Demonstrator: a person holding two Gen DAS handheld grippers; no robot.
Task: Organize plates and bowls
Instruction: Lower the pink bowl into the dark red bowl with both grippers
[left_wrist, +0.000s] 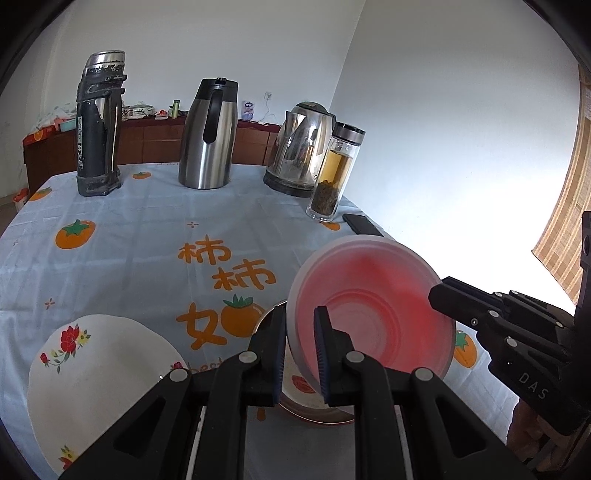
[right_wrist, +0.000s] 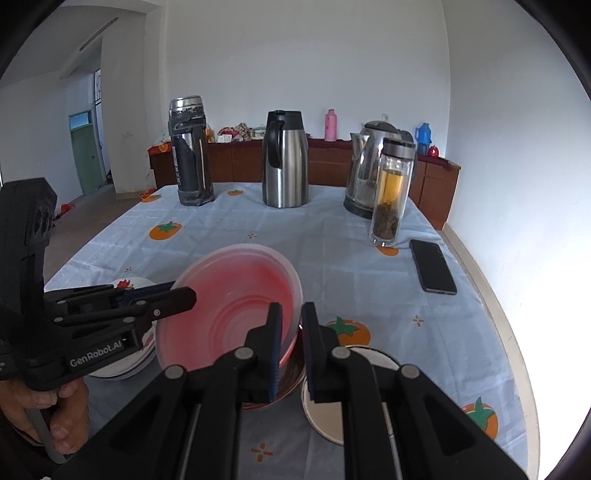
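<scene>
A translucent pink bowl (left_wrist: 373, 306) (right_wrist: 229, 306) hangs tilted over the table, held by both grippers. My left gripper (left_wrist: 300, 325) is shut on its near-left rim; in the right wrist view the same left gripper (right_wrist: 184, 293) comes in from the left. My right gripper (right_wrist: 291, 317) is shut on the rim's near-right side and shows in the left wrist view at the right (left_wrist: 437, 291). Right under the pink bowl sits a metal-rimmed bowl (left_wrist: 299, 391) (right_wrist: 290, 373), mostly hidden. A white flowered plate (left_wrist: 92, 369) (right_wrist: 129, 284) lies to the left.
A round metal-rimmed dish (right_wrist: 332, 417) lies right of the bowls. At the table's far side stand a dark thermos (left_wrist: 98, 125), a steel jug (left_wrist: 208, 136), a kettle (left_wrist: 301, 147) and a glass tea bottle (left_wrist: 334, 173). A phone (right_wrist: 432, 266) lies near the right edge.
</scene>
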